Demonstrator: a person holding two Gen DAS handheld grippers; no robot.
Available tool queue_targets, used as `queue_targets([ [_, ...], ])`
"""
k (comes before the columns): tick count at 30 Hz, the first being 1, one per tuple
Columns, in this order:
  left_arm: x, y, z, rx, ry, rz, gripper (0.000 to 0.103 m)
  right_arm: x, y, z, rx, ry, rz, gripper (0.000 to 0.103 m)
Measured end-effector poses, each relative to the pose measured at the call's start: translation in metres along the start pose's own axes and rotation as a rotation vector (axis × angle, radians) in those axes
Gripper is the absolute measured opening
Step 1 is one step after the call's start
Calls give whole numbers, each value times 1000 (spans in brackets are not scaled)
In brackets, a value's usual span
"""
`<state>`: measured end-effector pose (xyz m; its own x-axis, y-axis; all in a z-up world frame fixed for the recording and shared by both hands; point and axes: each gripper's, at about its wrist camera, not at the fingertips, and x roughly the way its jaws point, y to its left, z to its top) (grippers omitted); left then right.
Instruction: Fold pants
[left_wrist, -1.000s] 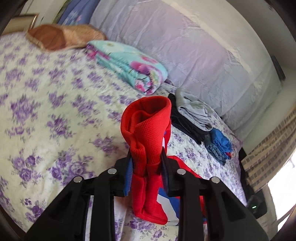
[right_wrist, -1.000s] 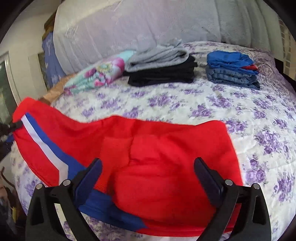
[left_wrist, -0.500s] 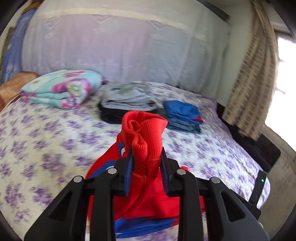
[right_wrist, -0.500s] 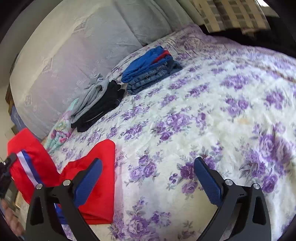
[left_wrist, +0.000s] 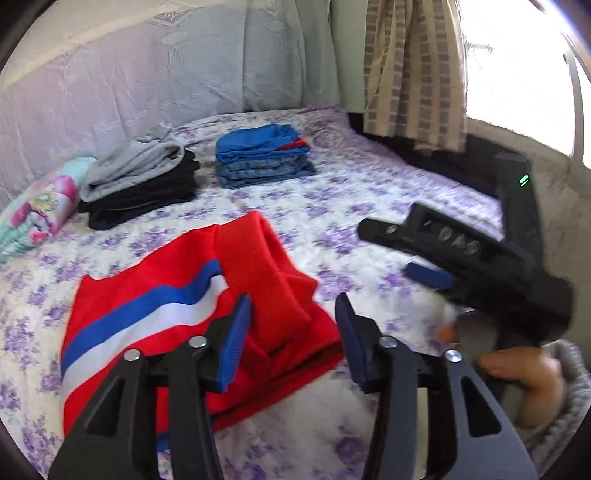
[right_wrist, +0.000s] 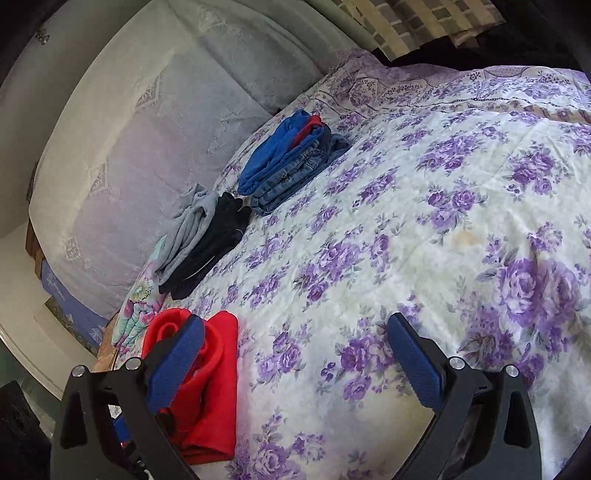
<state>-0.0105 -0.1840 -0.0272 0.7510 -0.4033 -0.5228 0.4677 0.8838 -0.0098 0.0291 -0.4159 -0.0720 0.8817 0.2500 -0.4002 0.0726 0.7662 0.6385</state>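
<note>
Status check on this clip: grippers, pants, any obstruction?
Left gripper just opened, empty. Right gripper open, empty. Red striped pants folded on floral bedspread. Nothing obstructing.

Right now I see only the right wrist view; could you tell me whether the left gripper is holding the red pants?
Observer: No. The left gripper is open; its jaws have just been opening. The red pants lie folded on the bedspread, showing in the gap, with neither pad pressing them.
Operator: Thank you. Does any stripe show on top?
Observer: Yes, a blue and white stripe faces up, running across the fold.
</note>
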Motion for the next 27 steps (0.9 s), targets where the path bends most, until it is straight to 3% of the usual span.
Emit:
queue_targets([
  [3, -20, 16, 5, -53, -38, -21, 55, 0, 1, 0, -5, 2, -6, 99],
  [4, -29, 29, 7, -94, -62, 0, 58, -1, 3, 0, -12, 2, -10, 99],
  [6, -45, 58, 11, -190, -94, 47, 74, -6, 16, 3, -55, -8, 19, 99],
  [7, -49, 73, 13, -236, -97, 75, 75, -9, 27, 6, -87, -17, 45, 99],
  [10, -43, 114, 10, -352, -33, 144, 76, -12, 77, 10, -229, 0, 106, 99],
  [12, -29, 126, 2, -387, 49, 150, 76, -2, 108, 5, -334, 27, 94, 99],
  [15, -7, 122, -21, -344, 161, 132, 76, 29, 135, -16, -516, 111, -4, 99],
  [17, -6, 113, -36, -257, 146, 157, 80, 54, 124, -30, -578, 191, -114, 99],
  [18, -7, 111, -40, -235, 143, 156, 80, 61, 108, -31, -538, 228, -113, 99],
  [20, -13, 111, -44, -216, 140, 133, 80, 65, 75, -21, -369, 311, -43, 99],
  [24, -37, 123, -42, -300, 72, 76, 79, 49, 80, -15, -388, 295, 7, 99],
  [27, -47, 129, -30, -346, 1, -29, 79, 33, 113, 15, -373, 256, 202, 99],
])
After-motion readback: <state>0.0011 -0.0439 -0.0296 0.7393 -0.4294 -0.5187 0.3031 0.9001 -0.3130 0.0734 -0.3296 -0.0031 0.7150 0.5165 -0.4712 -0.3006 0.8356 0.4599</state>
